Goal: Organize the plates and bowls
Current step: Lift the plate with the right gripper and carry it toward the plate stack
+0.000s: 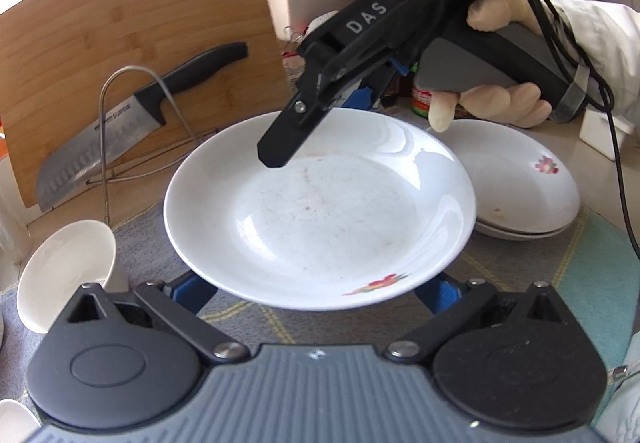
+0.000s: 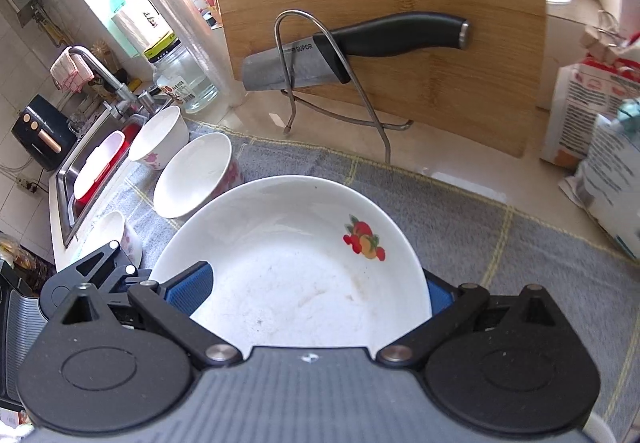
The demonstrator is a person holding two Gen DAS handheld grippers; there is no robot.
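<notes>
A white plate with a fruit print [image 1: 320, 219] hangs above the grey mat; it also shows in the right wrist view [image 2: 288, 255]. My right gripper [image 1: 312, 115] is shut on the plate's far rim, one finger [image 1: 284, 139] over its inside. My left gripper [image 1: 320, 291] is open, its blue pads [image 1: 192, 291] spread wide under the plate's near rim. A stack of two more fruit-print plates [image 1: 520, 187] lies at the right. White bowls [image 2: 192, 175] stand at the left of the mat; one of them shows in the left wrist view [image 1: 64, 275].
A bamboo cutting board [image 2: 400, 23] leans on the wall behind a wire rack [image 2: 328, 83] that holds a black-handled knife [image 2: 352, 47]. A sink with tap [image 2: 96, 147] is far left, a glass jar [image 2: 180, 79] beside it. Food bags [image 2: 600, 131] stand at the right.
</notes>
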